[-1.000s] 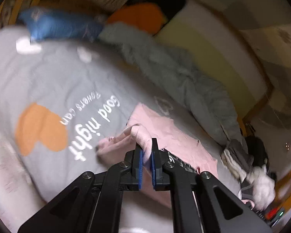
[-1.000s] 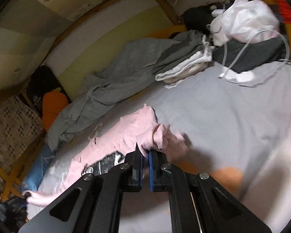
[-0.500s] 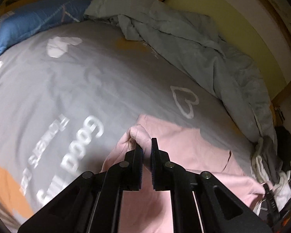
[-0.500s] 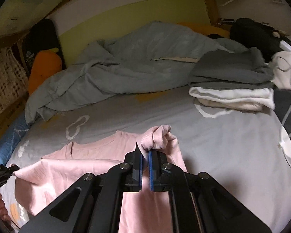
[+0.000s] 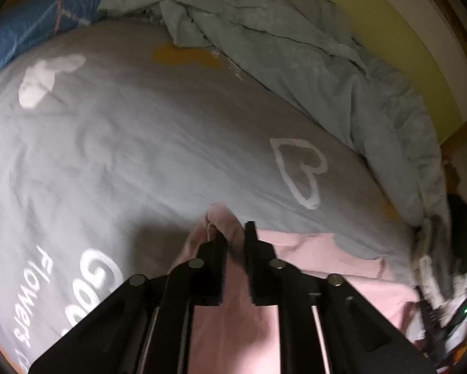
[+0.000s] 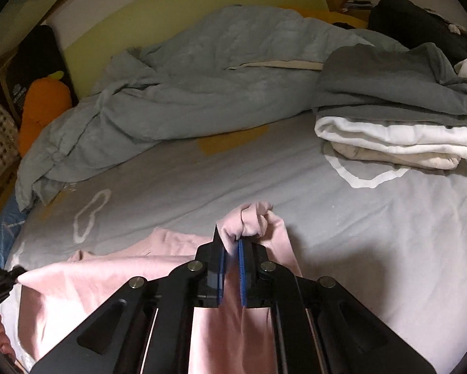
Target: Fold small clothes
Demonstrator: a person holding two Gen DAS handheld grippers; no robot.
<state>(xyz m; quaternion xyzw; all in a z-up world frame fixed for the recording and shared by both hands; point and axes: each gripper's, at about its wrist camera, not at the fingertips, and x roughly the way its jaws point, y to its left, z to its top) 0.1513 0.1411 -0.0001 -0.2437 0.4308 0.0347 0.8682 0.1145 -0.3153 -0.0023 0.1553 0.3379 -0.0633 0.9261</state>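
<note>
A pink garment (image 5: 311,258) lies stretched over the grey bedsheet (image 5: 140,143). My left gripper (image 5: 231,233) is shut on a bunched corner of it, with cloth sticking out past the tips. My right gripper (image 6: 230,243) is shut on the opposite bunched corner of the pink garment (image 6: 115,274), which hangs between the two grippers. The left gripper also shows in the right wrist view (image 6: 2,280) at the far left edge, holding the cloth's other end.
A crumpled grey-green duvet (image 6: 186,93) lies along the far side of the bed. A stack of folded clothes (image 6: 395,124) sits at the right. An orange plush (image 6: 43,106) and a blue pillow (image 5: 30,28) lie at the left.
Both grippers have moved forward over the bed and lower, carrying the pink garment with them. The garment now spreads flatter across the sheet between them.
</note>
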